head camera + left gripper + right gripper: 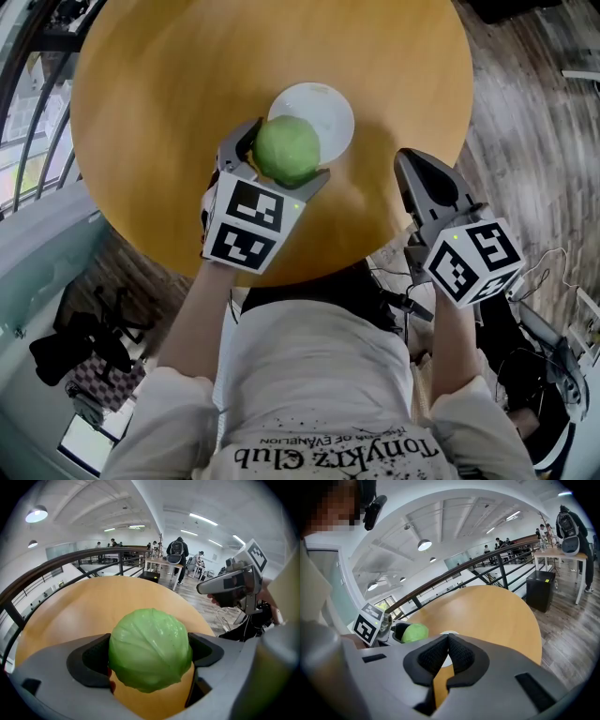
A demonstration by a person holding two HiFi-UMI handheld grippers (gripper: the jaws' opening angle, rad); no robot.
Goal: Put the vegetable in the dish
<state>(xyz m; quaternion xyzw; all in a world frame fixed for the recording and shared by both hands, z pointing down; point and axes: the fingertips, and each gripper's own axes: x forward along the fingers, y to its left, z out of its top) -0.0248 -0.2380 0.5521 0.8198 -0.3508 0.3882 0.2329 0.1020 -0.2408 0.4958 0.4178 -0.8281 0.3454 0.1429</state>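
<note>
A round green cabbage [287, 149] is clamped between the jaws of my left gripper [277, 159], held above the round wooden table [169, 84] at the near edge of a white dish [323, 108]. In the left gripper view the cabbage [150, 649] fills the gap between both jaws. My right gripper [419, 184] hangs off the table's right edge, jaws pressed together and empty [446, 654]. From the right gripper view, the cabbage [415, 633] and a sliver of the dish [449, 633] show beyond the jaws.
The table's near edge runs just under both grippers. A dark railing [56, 566] curves behind the table. Wood floor [534, 122] lies to the right, with cables and equipment [534, 347] near the person's right side.
</note>
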